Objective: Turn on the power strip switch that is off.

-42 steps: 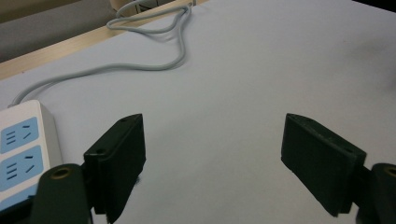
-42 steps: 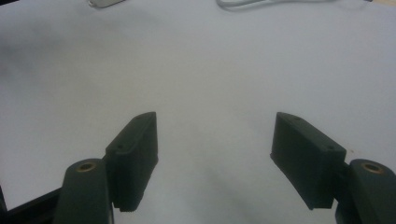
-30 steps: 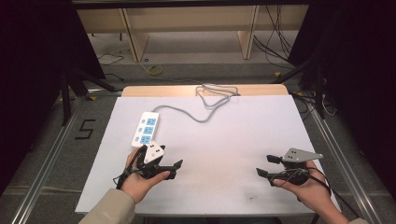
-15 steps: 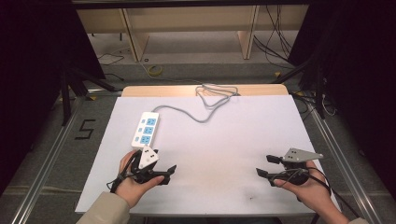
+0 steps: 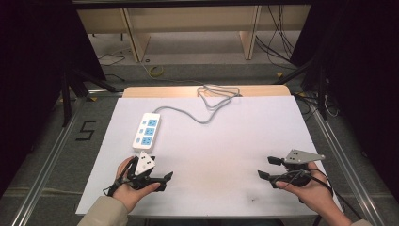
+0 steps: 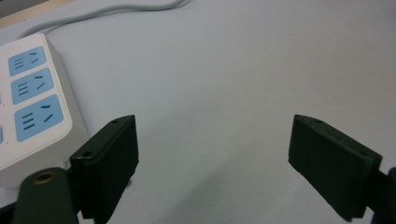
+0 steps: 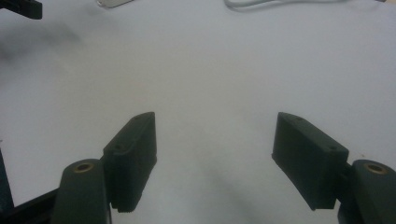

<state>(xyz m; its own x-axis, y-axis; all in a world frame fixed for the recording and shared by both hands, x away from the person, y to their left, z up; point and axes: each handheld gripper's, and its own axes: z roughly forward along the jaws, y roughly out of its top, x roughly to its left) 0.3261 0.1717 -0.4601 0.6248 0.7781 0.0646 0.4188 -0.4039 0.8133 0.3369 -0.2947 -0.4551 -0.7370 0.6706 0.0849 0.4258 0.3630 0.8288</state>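
A white power strip [image 5: 146, 131] with blue sockets lies on the left half of the white table [image 5: 235, 136]; its grey cable [image 5: 207, 101] runs to the far edge. My left gripper [image 5: 164, 181] is held just in front of the strip's near end, open and empty. In the left gripper view the strip [image 6: 32, 102] lies beside the left jaw, with bare table between the jaws of the gripper [image 6: 212, 126]. My right gripper [image 5: 267, 167] hovers open near the front right, jaws pointing left. Its own view shows the gripper [image 7: 215, 119] over bare table.
The cable [image 5: 219, 94] coils in loops at the table's far edge, next to a wooden strip [image 5: 202, 90]. Metal rails [image 5: 47, 160] run along both table sides. Wooden shelving [image 5: 188, 28] stands behind. A faint dark smudge [image 5: 254, 197] marks the near table edge.
My left gripper has drawn back toward the near edge and slightly left, away from the power strip's end. The right gripper has stayed where it was.
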